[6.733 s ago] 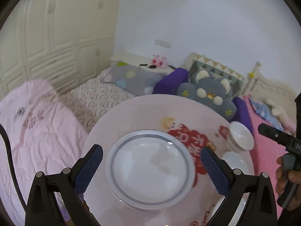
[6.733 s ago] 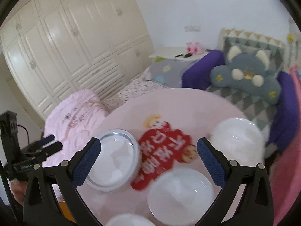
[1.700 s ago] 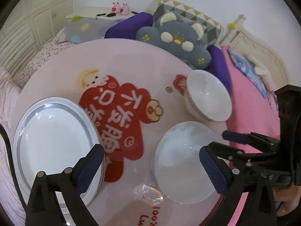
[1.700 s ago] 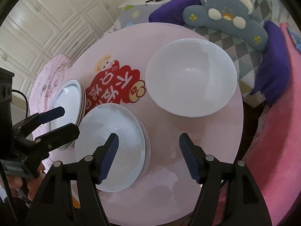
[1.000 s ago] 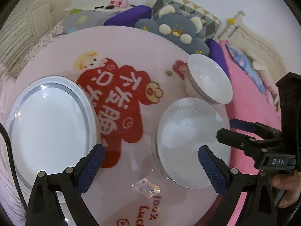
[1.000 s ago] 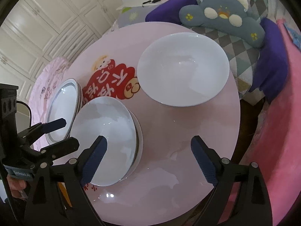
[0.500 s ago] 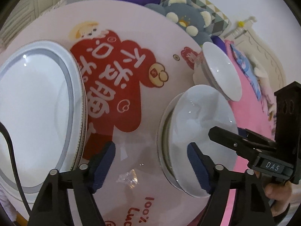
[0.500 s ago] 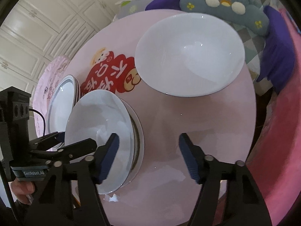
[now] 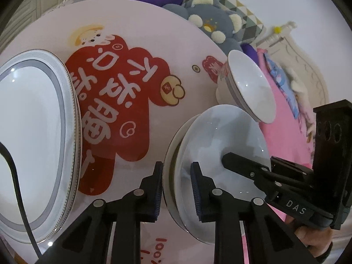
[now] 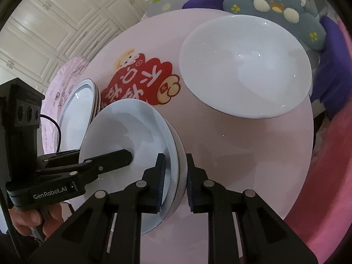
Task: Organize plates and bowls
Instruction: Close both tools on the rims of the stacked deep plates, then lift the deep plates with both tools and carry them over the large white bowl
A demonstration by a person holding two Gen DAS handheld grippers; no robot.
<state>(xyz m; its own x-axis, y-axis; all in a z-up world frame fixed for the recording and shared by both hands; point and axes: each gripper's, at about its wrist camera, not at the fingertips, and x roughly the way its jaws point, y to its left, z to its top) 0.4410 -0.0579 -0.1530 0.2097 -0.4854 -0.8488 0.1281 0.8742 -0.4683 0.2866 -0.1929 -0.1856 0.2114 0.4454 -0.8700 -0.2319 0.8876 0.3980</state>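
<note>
Two nested white bowls (image 9: 220,132) (image 10: 123,127) sit near the front of the round pink table (image 9: 132,22) (image 10: 242,154). My left gripper (image 9: 177,167) (image 10: 129,154) straddles their left rim, its jaws closing, pads against both sides of the rim. My right gripper (image 10: 175,158) (image 9: 224,156) takes the opposite rim the same way, one finger inside the bowl and one outside. A bigger white bowl (image 10: 242,66) (image 9: 248,83) stands behind them. A stack of grey-rimmed plates (image 9: 33,143) (image 10: 77,114) lies at the table's left.
A red cartoon print (image 9: 114,101) covers the table's middle. A grey plush toy (image 10: 275,4) and purple pillows (image 10: 334,66) lie on the bed behind. White wardrobe doors (image 10: 55,22) stand at the back left. A hand (image 10: 28,220) holds each gripper's handle.
Both grippers came down onto the nested bowls from opposite sides. Their jaws went from wide open to narrow, closing on the left and right rims.
</note>
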